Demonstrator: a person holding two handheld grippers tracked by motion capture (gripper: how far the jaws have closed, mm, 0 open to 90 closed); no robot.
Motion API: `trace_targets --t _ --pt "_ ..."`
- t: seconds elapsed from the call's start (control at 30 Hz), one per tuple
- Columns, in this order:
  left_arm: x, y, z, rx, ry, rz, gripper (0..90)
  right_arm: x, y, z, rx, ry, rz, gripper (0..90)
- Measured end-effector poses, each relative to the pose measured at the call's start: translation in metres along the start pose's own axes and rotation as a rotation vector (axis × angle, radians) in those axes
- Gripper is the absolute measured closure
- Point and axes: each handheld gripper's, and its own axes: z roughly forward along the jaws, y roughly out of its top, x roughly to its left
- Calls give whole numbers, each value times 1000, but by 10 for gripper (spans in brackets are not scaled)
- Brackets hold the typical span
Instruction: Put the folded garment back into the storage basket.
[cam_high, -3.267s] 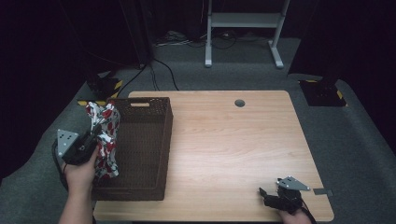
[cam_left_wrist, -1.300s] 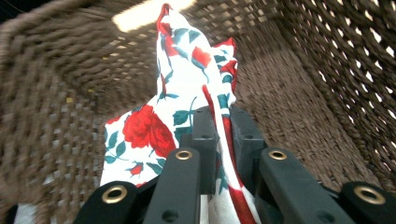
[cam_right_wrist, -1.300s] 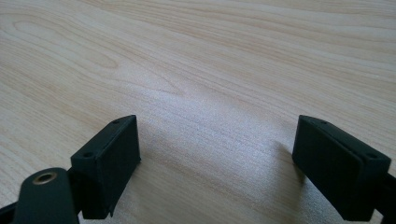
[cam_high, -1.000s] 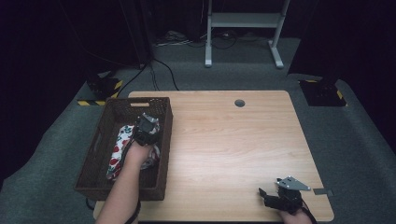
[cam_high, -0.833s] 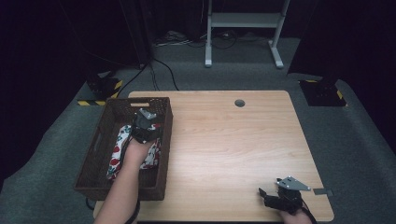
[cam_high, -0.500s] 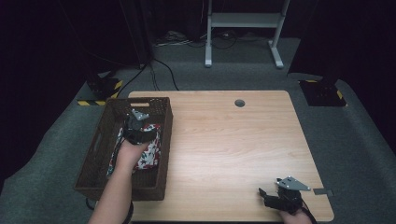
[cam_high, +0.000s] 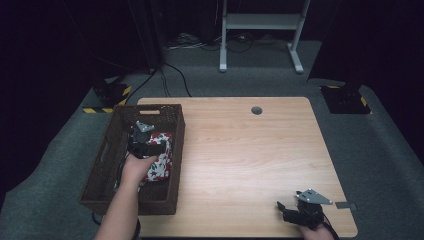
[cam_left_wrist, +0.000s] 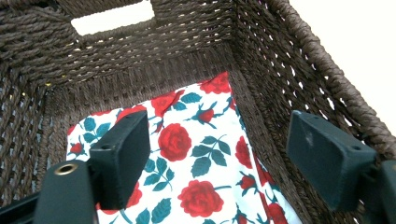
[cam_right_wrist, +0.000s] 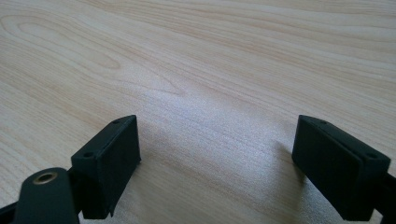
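Observation:
A white cloth with red roses (cam_high: 160, 159) (cam_left_wrist: 201, 163) lies folded on the floor of a dark woven basket (cam_high: 105, 165) (cam_left_wrist: 187, 51) at the table's left. My left gripper (cam_high: 144, 136) (cam_left_wrist: 219, 163) hovers inside the basket just over the cloth, jaws wide open, nothing between them. Its right jaw stands close to the basket's side wall. At the table's front right corner my right gripper (cam_high: 289, 211) (cam_right_wrist: 219, 163) rests low over the bare wood, open and empty.
The light wooden table (cam_high: 250, 150) (cam_right_wrist: 196, 56) has a round cable hole (cam_high: 256, 110) near its back edge. A white desk frame (cam_high: 260, 30) stands on the grey carpet behind. Black-and-yellow floor plates (cam_high: 107, 97) lie at the back left.
My left gripper carried the rose cloth from outside the basket's left side into it, let go and now stands open above it. The right gripper has not moved.

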Motion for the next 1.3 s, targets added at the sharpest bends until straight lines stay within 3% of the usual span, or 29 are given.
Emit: trace_targets --t 0.13,0.63,0.97,1.13,1.3 --pt "3 -2 -4 -24 -26 -33 187 0 0 0 0 -1 1 148" --pt "7 -13 -18 -102 -57 -51 130 0 0 0 0 -2 2 147" --pt "4 -18 -29 -167 -62 -71 20 0 0 0 1 -7 1 147" --pt "2 -19 -35 -214 -76 -83 4 0 0 0 -1 -8 1 147" --pt "-4 -20 -40 -249 -85 -69 4 0 0 0 -1 -7 2 147"
